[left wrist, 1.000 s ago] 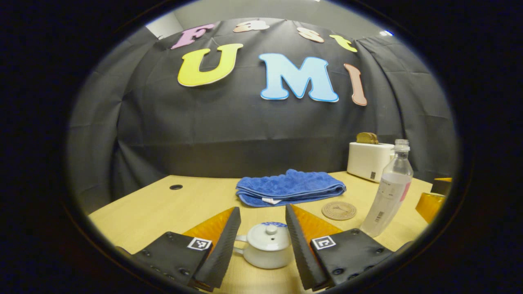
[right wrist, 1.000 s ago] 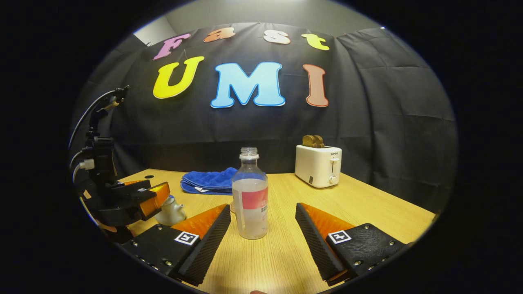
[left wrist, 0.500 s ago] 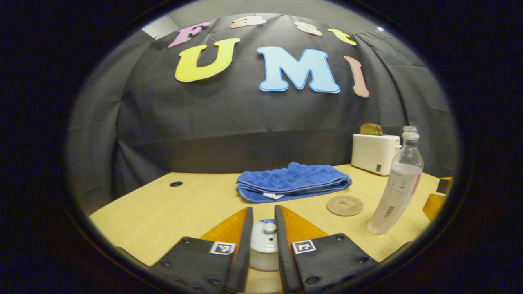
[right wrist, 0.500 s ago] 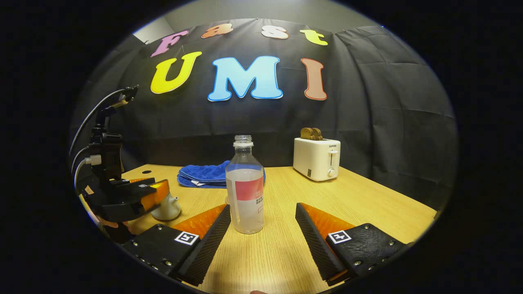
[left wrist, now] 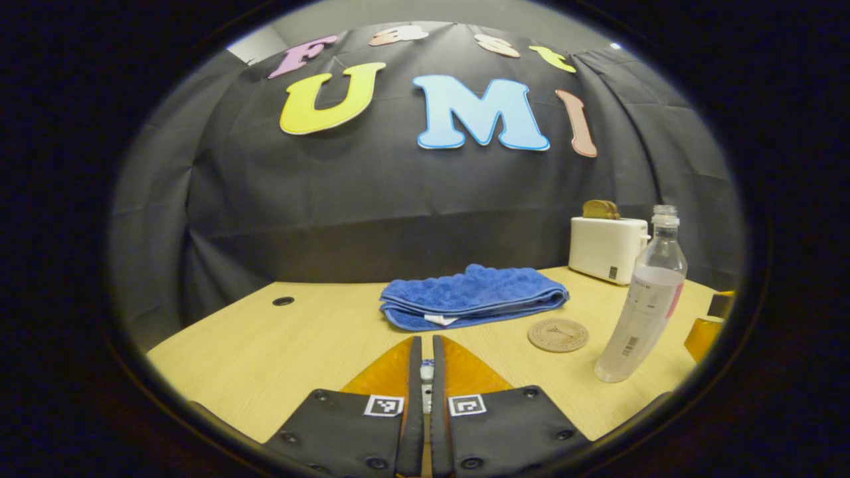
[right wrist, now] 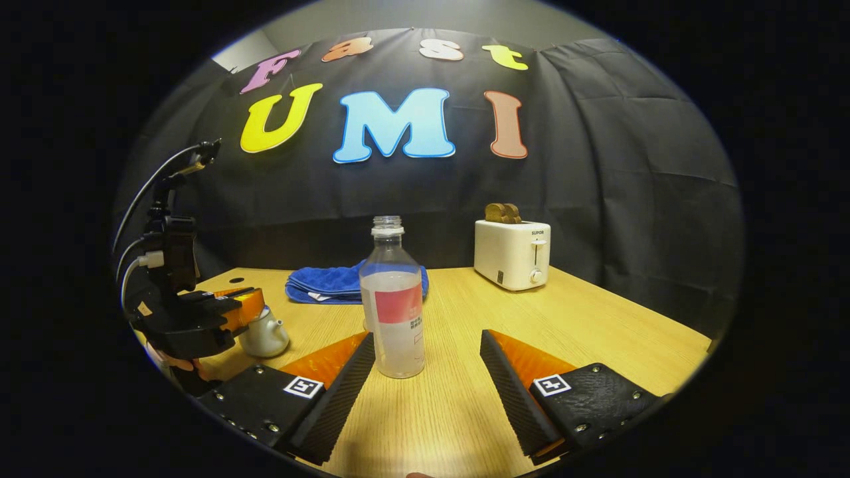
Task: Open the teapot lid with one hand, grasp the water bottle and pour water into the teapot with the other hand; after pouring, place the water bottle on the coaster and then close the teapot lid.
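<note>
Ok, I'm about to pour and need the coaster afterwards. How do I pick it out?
Start at the folded blue towel at the back of the wooden table. Just in front of its right end, left of the water bottle, lies the coaster: a flat, round, tan disc, the one low thing among taller neighbours.

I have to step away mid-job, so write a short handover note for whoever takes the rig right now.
Left gripper: closed on the teapot lid knob; the lid looks still seated on the teapot.
Right gripper: open, fingers either side of the water bottle, not gripping.
Bottle upright and uncapped on the table; coaster bare beside it.
Done: lid grasped.
Left: lift lid, pour, set bottle on coaster, close lid.
</note>
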Motion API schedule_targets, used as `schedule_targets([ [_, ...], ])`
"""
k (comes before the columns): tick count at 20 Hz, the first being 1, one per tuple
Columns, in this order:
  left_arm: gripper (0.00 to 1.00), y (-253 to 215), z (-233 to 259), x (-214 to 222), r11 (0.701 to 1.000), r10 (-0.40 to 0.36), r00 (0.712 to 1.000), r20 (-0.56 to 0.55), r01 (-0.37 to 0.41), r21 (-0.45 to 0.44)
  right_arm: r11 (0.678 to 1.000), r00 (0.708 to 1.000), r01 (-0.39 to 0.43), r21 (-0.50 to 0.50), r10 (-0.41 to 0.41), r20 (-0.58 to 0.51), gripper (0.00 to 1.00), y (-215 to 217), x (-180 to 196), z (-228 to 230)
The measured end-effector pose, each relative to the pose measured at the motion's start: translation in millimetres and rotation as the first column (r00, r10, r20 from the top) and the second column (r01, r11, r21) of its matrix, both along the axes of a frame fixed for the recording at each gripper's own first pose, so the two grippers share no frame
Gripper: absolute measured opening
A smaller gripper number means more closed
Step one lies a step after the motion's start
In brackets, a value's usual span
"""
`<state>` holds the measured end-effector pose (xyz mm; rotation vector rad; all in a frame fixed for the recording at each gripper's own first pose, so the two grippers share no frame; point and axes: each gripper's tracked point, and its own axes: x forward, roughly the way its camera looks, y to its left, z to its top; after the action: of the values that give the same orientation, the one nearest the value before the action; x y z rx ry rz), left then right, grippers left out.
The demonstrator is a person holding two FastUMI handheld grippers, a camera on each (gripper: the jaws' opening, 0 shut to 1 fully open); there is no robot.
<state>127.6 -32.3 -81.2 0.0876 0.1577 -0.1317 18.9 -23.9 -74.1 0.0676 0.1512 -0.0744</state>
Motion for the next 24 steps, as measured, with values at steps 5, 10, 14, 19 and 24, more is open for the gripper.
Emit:
schedule_targets([
  [5,0.10,2.7,18.2,-3.4,0.999,-0.010,0.999,0.043,0.011,-0.030,1.000,1.000,-0.019,0.000,0.019,0.003,0.99,8.6,1.1,0.3],
  [10,0.11,3.7,30.1,-9.5,0.998,-0.022,0.997,0.071,0.026,-0.052,1.000,1.000,-0.025,-0.008,0.025,0.003,0.99,9.1,10.1,0.6],
  [14,0.11,8.2,39.5,-14.4,0.998,-0.023,0.995,0.093,0.029,-0.058,1.000,1.000,-0.020,-0.009,0.020,-0.001,0.99,6.9,19.2,-0.2],
  [19,0.11,26.0,51.1,-21.2,0.997,0.002,0.993,0.117,0.006,-0.071,0.999,0.999,-0.042,-0.007,0.042,-0.008,0.99,14.1,29.8,-3.3],
  [24,0.11,50.2,51.8,-26.2,0.996,0.046,0.991,0.122,-0.037,-0.075,0.996,0.998,-0.058,-0.066,0.056,-0.032,0.99,19.2,44.5,-8.9],
])
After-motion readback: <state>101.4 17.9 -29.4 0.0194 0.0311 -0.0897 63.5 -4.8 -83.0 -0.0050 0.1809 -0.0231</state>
